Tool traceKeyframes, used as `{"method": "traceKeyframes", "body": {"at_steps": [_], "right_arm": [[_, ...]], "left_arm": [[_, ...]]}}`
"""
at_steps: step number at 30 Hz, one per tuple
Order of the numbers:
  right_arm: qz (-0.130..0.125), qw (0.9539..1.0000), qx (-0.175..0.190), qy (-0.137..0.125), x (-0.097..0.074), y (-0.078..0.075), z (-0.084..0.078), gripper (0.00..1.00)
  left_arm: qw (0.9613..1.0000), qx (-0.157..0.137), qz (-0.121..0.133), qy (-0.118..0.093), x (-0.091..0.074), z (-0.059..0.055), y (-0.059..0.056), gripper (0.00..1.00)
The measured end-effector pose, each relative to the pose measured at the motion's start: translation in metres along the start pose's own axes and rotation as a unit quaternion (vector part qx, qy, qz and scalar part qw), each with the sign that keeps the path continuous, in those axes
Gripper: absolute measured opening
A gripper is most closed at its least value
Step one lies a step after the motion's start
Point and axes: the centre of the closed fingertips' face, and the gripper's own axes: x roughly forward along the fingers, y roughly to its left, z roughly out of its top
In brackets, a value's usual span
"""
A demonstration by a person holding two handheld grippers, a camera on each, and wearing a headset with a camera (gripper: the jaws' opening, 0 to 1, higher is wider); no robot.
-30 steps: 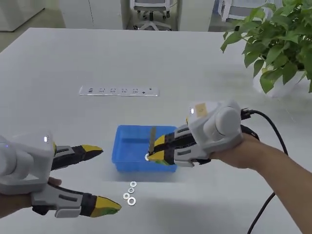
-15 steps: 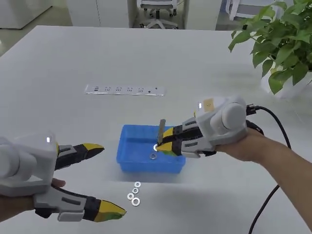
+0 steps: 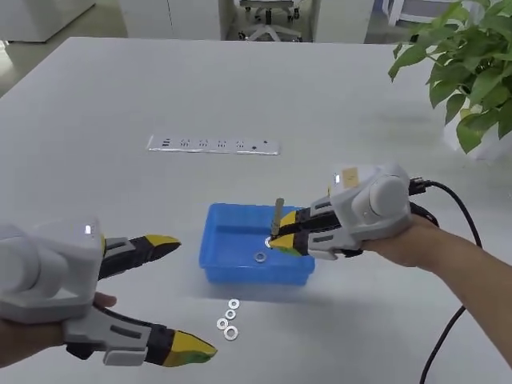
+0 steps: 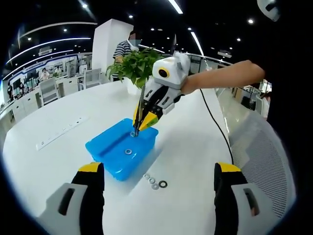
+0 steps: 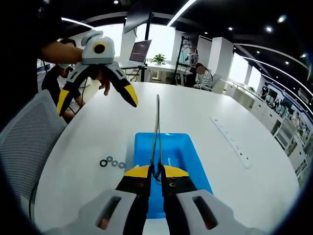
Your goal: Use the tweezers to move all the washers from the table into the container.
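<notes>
Big bright room with long lamps on the ceiling, an office chair point(image 3: 270, 10) past the far edge of the tabletop point(image 3: 120, 104) and people point(image 5: 200, 73) sitting far off. Tabletop wide, white and flat. Green leafy plant point(image 3: 472, 64) at the far right corner.

Left hand-held gripper point(image 3: 194, 296) low at the near left. Jaws spread wide apart, nothing between them. Yellow tips pointing toward the blue container point(image 3: 256, 274), touching none of the things.

Right hand-held gripper point(image 3: 282, 240) held by a hand point(image 3: 404, 244) on the right, with a black cable point(image 3: 460, 220) trailing off its back. Jaws squeezed nearly together, clamped on the tweezers point(image 3: 277, 218). Yellow tips over the right end of the container.

Container a shallow blue tray in the middle of the tabletop, between the two hand-held grippers. Long white power strip point(image 3: 214, 146) lying flat further back, well apart from the container.

Tweezers thin and grey, standing nearly upright, back end up, pointed end down inside the container. Small pale speck at the pointed end, too small to tell what.

One washer point(image 3: 260, 257) lying flat on the container floor, just beside the point of the tweezers. Three more washers point(image 3: 230, 320) in a tight little bunch on the tabletop, just in front of the container's near wall, between it and the lower jaw of the left hand-held gripper.
</notes>
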Motion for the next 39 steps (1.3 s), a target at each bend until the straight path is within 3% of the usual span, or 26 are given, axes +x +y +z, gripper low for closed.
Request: {"method": "traceKeyframes", "body": {"at_steps": [16,21,33,39], "right_arm": [[0.006,0.9995,0.018,0.023,0.017,-0.006,-0.026,0.09],[0.010,0.9993,0.020,0.030,0.019,-0.006,-0.031,0.09],[0.016,0.9989,0.026,0.037,0.024,-0.005,-0.039,0.10],[0.022,0.9987,0.027,0.036,0.026,-0.003,-0.040,0.10]], "left_arm": [[1.0000,0.004,-0.006,-0.002,0.008,0.006,0.008,0.98],[0.9999,0.011,-0.012,-0.002,0.014,0.012,0.013,0.93],[0.9979,0.047,-0.044,-0.001,0.042,0.035,0.028,0.64],[0.9969,0.066,-0.043,-0.008,0.059,0.046,0.042,0.45]]}}
